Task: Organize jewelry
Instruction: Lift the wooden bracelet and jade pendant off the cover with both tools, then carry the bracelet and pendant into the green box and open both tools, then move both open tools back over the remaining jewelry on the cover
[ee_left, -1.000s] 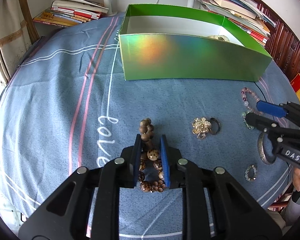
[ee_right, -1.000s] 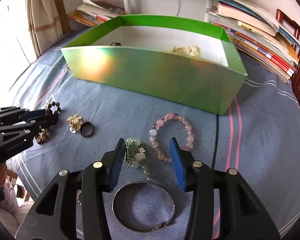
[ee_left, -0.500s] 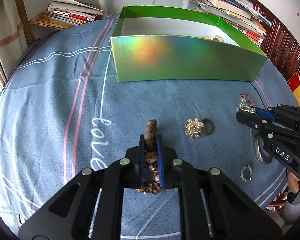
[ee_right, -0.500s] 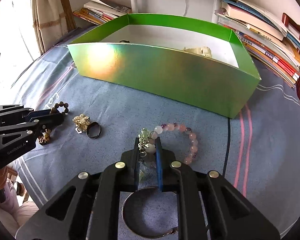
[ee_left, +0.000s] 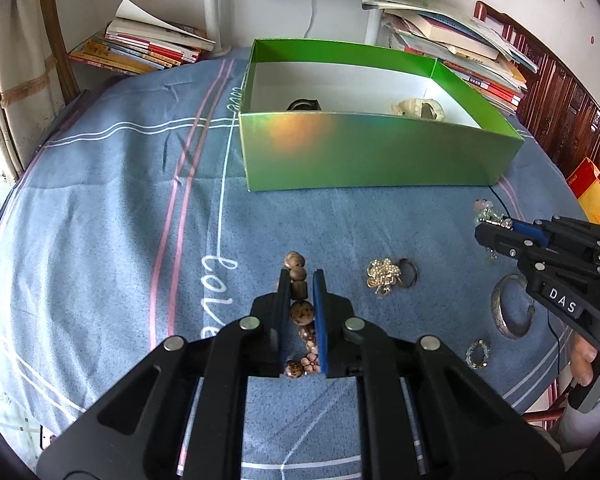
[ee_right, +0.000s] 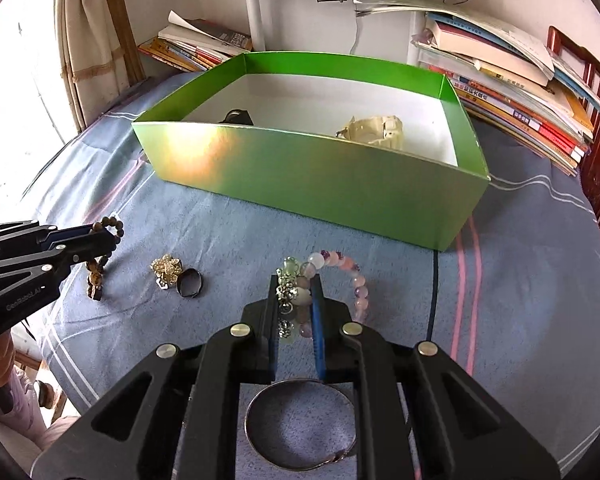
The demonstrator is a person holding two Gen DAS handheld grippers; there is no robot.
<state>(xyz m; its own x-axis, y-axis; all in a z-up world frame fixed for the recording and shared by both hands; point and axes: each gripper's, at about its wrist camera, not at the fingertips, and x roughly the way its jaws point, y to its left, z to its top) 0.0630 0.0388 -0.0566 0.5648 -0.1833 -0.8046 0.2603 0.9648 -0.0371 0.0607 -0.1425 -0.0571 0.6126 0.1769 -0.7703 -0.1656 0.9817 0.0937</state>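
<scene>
My left gripper (ee_left: 300,278) is shut on a brown wooden bead bracelet (ee_left: 300,312), lifted off the blue cloth; it also shows in the right wrist view (ee_right: 96,276). My right gripper (ee_right: 296,280) is shut on a pale green and silver charm bracelet (ee_right: 292,292), with a pink bead bracelet (ee_right: 352,276) touching it. The green box (ee_left: 372,152) stands behind, holding a dark ring-like item (ee_left: 304,105) and a cream piece (ee_left: 416,109).
On the cloth lie a gold brooch (ee_left: 382,276), a dark ring (ee_left: 408,276), a silver bangle (ee_right: 300,424) and a small beaded ring (ee_left: 477,354). Book stacks (ee_left: 148,48) lie behind the box on both sides. A white pole (ee_left: 212,4) stands at the back.
Both grippers closed on their bracelets and rose, tilting so that more of the box interior shows. The wooden bracelet now hangs from the left gripper.
</scene>
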